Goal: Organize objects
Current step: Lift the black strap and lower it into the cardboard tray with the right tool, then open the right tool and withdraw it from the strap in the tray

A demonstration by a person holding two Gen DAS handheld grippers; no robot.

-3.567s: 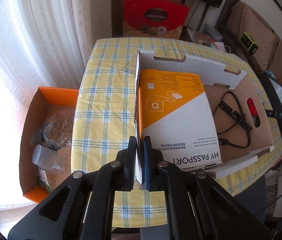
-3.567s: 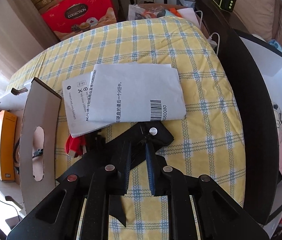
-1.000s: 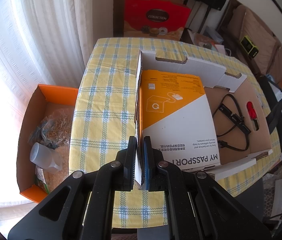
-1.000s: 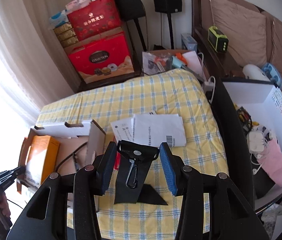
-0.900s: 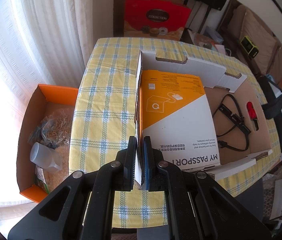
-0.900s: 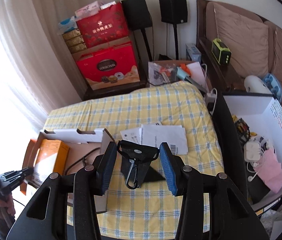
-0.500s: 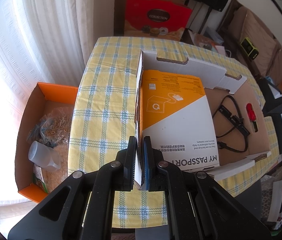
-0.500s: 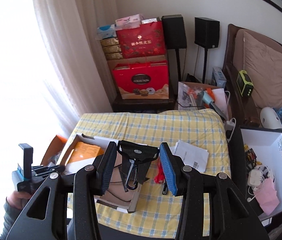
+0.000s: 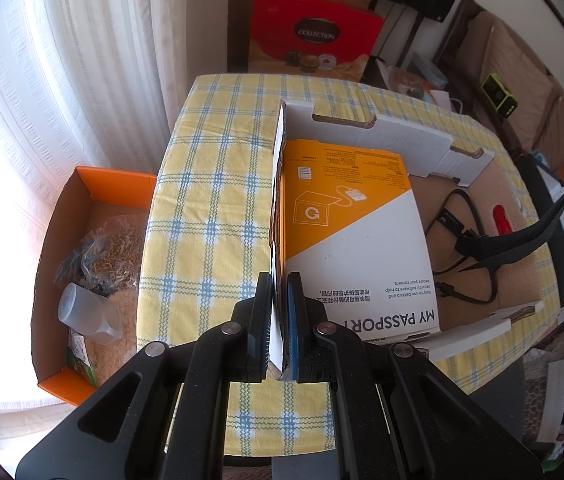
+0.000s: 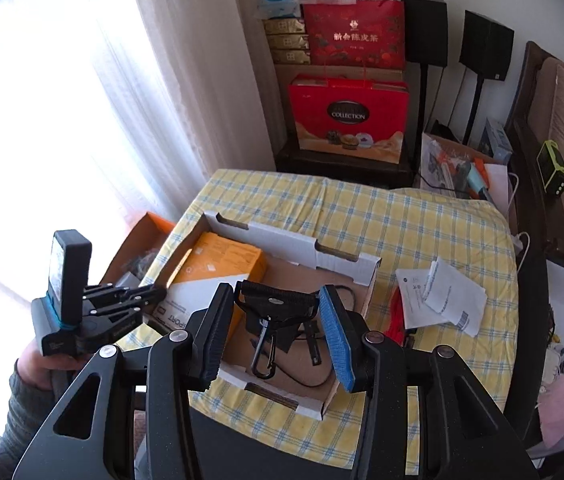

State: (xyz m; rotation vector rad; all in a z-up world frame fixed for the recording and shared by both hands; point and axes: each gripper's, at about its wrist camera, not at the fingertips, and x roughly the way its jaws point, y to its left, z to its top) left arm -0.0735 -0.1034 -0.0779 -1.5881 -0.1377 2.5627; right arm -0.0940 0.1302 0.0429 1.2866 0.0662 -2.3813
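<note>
Left claw [image 9: 279,308] clamped on white cardboard box [image 9: 382,132] wall, right claw [image 10: 278,332] spread yet holding black strap pouch [image 10: 278,306] above box, checked table [image 10: 422,216].

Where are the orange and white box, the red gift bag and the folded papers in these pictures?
orange and white box [image 9: 346,232]: left wrist view, middle of its top face.
red gift bag [image 10: 348,116]: right wrist view, its front panel.
folded papers [image 10: 442,300]: right wrist view, the top sheet.

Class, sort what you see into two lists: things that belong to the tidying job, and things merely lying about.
Job:
cardboard box, its wall clamped by the left gripper
black strap, held by the right gripper
orange box
cable
papers

Lying about:
red gift box
speakers
orange bin
</note>
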